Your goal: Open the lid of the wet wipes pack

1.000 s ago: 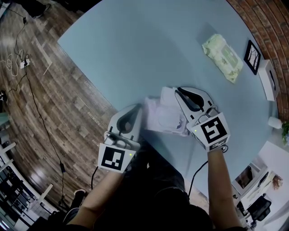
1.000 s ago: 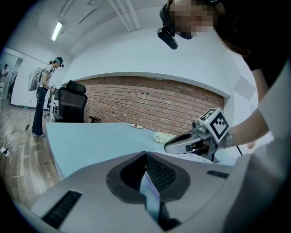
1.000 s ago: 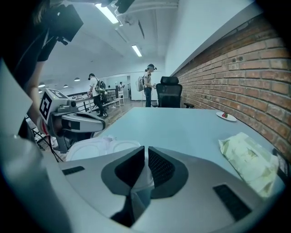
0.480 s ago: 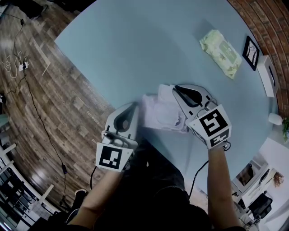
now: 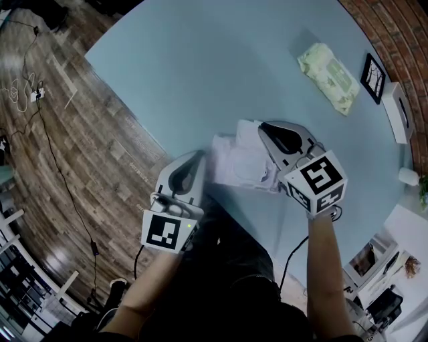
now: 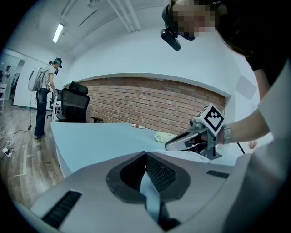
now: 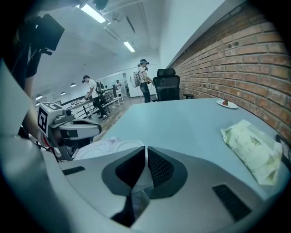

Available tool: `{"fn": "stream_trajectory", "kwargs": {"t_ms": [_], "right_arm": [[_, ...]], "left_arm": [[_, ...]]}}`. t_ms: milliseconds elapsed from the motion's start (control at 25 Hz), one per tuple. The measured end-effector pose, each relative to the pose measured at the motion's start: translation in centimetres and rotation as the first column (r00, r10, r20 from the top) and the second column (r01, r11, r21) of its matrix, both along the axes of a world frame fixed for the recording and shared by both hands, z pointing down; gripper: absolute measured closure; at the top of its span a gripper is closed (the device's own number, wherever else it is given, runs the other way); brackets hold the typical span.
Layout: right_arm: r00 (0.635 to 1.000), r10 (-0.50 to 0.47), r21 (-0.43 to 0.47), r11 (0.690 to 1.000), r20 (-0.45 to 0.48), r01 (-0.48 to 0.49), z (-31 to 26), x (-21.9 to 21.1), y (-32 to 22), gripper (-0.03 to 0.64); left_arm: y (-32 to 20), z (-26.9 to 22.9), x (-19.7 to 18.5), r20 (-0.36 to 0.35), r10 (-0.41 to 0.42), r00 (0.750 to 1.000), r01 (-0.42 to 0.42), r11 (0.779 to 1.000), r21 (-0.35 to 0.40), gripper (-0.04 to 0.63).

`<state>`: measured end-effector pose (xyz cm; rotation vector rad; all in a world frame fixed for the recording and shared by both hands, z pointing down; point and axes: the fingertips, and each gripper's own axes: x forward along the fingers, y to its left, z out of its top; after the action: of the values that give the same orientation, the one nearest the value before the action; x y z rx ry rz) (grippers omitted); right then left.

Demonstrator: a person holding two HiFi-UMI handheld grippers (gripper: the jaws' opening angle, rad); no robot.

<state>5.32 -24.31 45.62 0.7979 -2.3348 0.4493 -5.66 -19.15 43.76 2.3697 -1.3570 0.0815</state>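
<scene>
A pale blue round table [image 5: 200, 67] fills the head view from 10 to 4 o'clock. Dark wood-plank floor [image 5: 53, 153] lies at 9 o'clock, with cables [image 5: 19, 90] trailing across it. A red brick wall [image 5: 401, 27] curves past at 2 o'clock. Ceiling strip lights [image 7: 93, 12] glow above a black office chair [image 7: 166, 86].

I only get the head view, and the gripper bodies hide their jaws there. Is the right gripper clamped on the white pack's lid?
Observer: No. The right gripper has its jaws together with nothing between them; the white wipes pack shows just past them.
Operator: And the left?
Observer: The left gripper is shut too, holding nothing, aimed across the table.
Operator: Anyone nearby?
Observer: A person with a backpack stands across the room.
</scene>
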Motion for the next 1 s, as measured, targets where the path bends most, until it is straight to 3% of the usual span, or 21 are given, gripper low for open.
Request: {"fn": "stream_trajectory", "kwargs": {"t_ms": [800, 1000], "right_arm": [[0.997, 0.064, 0.123, 0.99, 0.048, -0.069, -2.7, 1.1, 1.8, 0.583], [0.998, 0.042, 0.123, 0.991, 0.051, -0.048, -2.9, 1.1, 3.5, 0.583]], "left_arm": [[2.0, -1.6, 1.7, -0.003, 0.052, 0.999, -0.051, 0.997, 0.059, 0.584], [2.8, -1.7, 2.3, -0.017, 0.049, 0.999, -0.048, 0.998, 0.051, 0.586]]}}
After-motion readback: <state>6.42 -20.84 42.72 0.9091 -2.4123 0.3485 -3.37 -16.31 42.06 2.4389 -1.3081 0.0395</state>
